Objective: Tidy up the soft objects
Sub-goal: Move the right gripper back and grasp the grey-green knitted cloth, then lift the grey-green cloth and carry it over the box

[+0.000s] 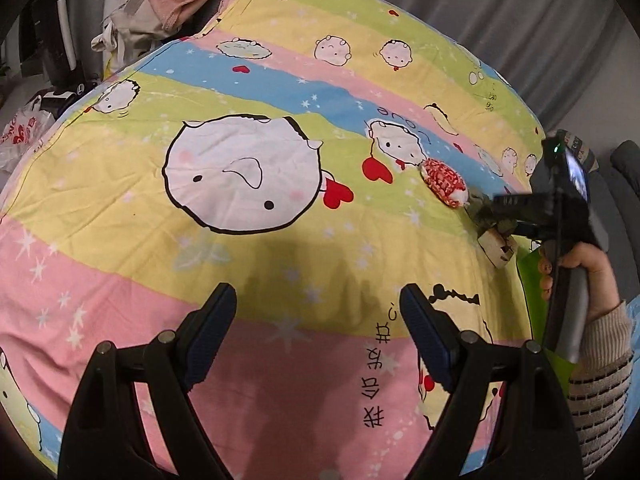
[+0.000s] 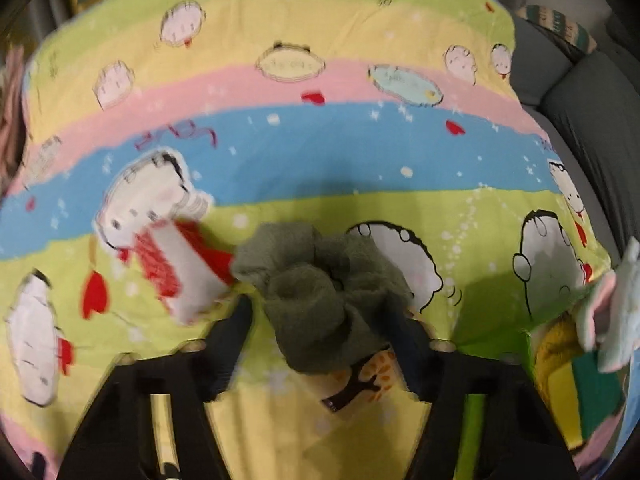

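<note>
Left hand-held gripper [image 1: 318, 312] fills the bottom of the left wrist view: jaws spread wide, nothing between them, only the striped cartoon quilt [image 1: 240, 260] below.

Right wrist view, bottom centre: right hand-held gripper [image 2: 324, 320] has its fingers either side of a bunched green sock [image 2: 316, 292]. Frame is motion-blurred, so I can't tell if the pads actually press on it. Part-open at most, not fully spread.

Under the sock's lower end, a beige sock [image 2: 360, 380] with a dark tree print and orange leaves pokes out, touching it.

Just left of the green sock, touching or nearly so: red-and-white sock [image 2: 176, 276], lying flat on the green stripe of the quilt.

Same group in the left wrist view, right of centre: red-and-white sock [image 1: 442, 182], then green, then beige [image 1: 496, 246], in a diagonal row running down-right, with the right gripper's dark body over the green one. A hand [image 1: 576, 276] in a knit cuff holds that gripper's handle at the right edge.

Right edge of the right wrist view: green bin [image 2: 530, 344] holding yellow and pale blue-pink soft items.

Upper left of the left wrist view: pile of clothes [image 1: 160, 4] beyond the quilt edge.
</note>
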A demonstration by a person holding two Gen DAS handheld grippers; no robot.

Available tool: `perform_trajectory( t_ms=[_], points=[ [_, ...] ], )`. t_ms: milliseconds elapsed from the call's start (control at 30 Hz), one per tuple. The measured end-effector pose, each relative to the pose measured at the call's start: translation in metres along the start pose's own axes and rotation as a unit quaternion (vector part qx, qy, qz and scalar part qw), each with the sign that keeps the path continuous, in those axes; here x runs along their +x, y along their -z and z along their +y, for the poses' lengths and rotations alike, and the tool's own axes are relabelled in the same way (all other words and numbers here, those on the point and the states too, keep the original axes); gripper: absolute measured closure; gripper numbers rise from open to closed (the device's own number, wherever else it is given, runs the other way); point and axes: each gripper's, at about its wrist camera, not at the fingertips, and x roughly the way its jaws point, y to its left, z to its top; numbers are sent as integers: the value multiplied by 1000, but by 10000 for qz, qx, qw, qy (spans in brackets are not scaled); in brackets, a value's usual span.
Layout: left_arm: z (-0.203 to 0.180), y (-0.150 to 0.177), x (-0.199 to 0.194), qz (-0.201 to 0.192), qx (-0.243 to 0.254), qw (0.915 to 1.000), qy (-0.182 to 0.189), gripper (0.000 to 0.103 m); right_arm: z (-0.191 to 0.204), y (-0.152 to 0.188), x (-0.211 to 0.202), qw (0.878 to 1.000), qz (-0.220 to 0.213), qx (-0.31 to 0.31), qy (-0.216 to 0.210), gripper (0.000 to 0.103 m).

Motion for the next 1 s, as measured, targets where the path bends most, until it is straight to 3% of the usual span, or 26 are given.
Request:
perform_trajectory(
  t_ms=[67, 167, 367, 433, 500, 600, 733, 833, 900, 1000],
  points=[
    [1, -1, -1, -10, -22, 10000, 5, 20, -3, 2, -3, 9996, -180, 12, 209, 74],
    [2, -1, -3, -41, -62, 10000, 32, 20, -11, 10, -19, 9989, -265, 196, -336, 81],
    [2, -1, -3, -53, -63, 10000, -51, 20, -1, 59, -85, 9864, -874, -82, -1393, 81],
    [1, 1, -4, -56, -42, 10000, -36, 20, 11, 89, -104, 9767, -961, -355, -1888, 81],
    [-1, 2, -6, -88, 2, 10000, -39, 20, 27, 110, -113, 9703, -959, -678, -2117, 81],
    [-4, 4, -7, -120, 58, 9999, -63, 20, 49, 145, -113, 9637, -810, -1099, -2294, 81],
    [-7, 8, -4, -33, 104, 9999, 37, 20, 62, 165, -97, 9639, -462, -1418, -2206, 81],
    [-9, 10, -2, 13, 138, 9999, 33, 20, 57, 168, -92, 9691, -267, -1259, -2104, 60],
    [-10, 10, 1, 43, 190, 9998, -44, 20, 46, 168, -96, 9692, -337, -1089, -2182, 24],
    [-12, 12, 3, 103, 197, 9997, -29, 20, 21, 162, -108, 9679, -611, -709, -2332, 18]
  ],
)
